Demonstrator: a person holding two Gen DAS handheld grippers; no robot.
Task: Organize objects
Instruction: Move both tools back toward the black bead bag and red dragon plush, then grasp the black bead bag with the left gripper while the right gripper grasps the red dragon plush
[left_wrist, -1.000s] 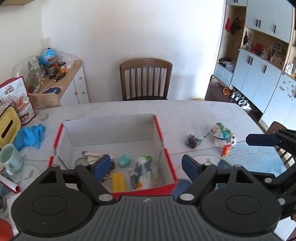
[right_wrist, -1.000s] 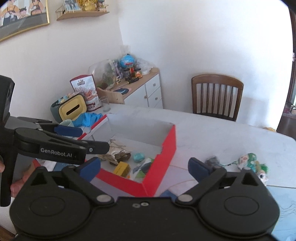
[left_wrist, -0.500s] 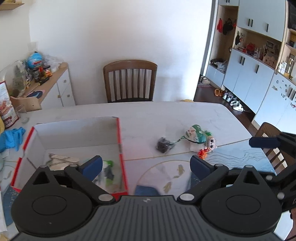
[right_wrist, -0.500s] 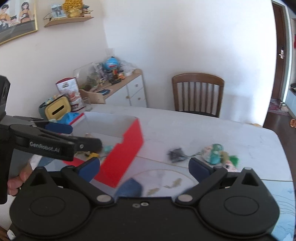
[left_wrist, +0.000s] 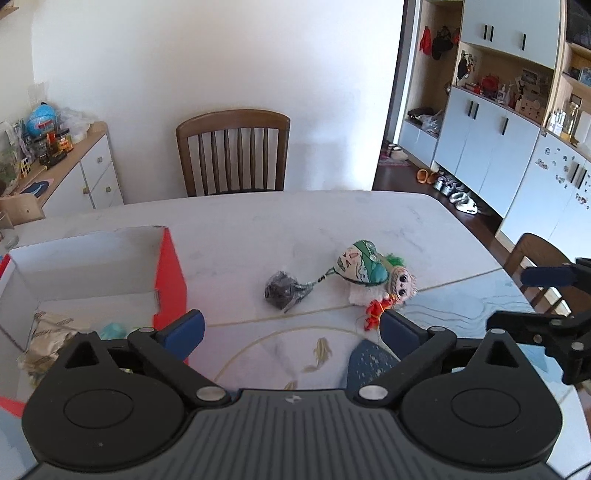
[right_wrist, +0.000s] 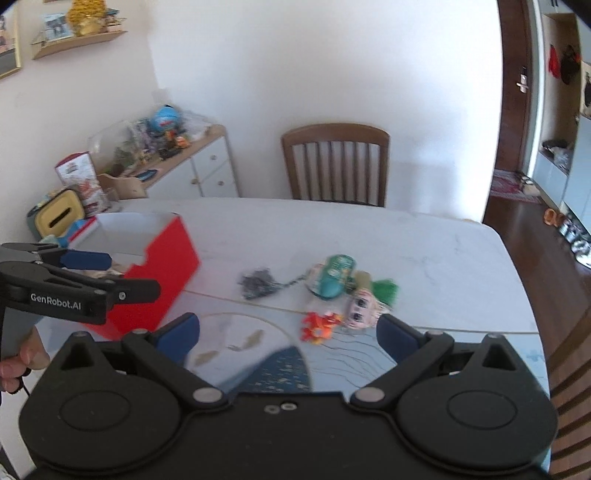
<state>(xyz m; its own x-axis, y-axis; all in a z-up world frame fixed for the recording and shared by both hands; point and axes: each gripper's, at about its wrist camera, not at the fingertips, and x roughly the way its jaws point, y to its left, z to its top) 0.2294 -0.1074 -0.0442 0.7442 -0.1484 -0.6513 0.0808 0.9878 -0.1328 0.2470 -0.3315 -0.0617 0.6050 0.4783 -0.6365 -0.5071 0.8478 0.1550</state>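
A red box with a white inside (left_wrist: 170, 273) (right_wrist: 166, 266) stands at the left of the white table and holds several small items. To its right lie a dark crumpled packet (left_wrist: 282, 290) (right_wrist: 256, 282), a painted teal-and-white ornament (left_wrist: 364, 264) (right_wrist: 334, 277), a small doll head (left_wrist: 400, 282) (right_wrist: 364, 308) and a red-orange charm (left_wrist: 375, 312) (right_wrist: 319, 325). My left gripper (left_wrist: 291, 330) is open and empty, short of the packet. My right gripper (right_wrist: 288, 334) is open and empty, just short of the charm.
A wooden chair (left_wrist: 232, 151) stands behind the table (left_wrist: 258, 221). A sideboard with jars and a globe (left_wrist: 55, 155) is at the far left. A second chair (left_wrist: 535, 254) is at the table's right edge. Cupboards (left_wrist: 498, 147) line the right wall.
Both grippers have swung right, away from the red box and towards the loose items on the table. The left jaws have widened. The items now sit nearer and more central.
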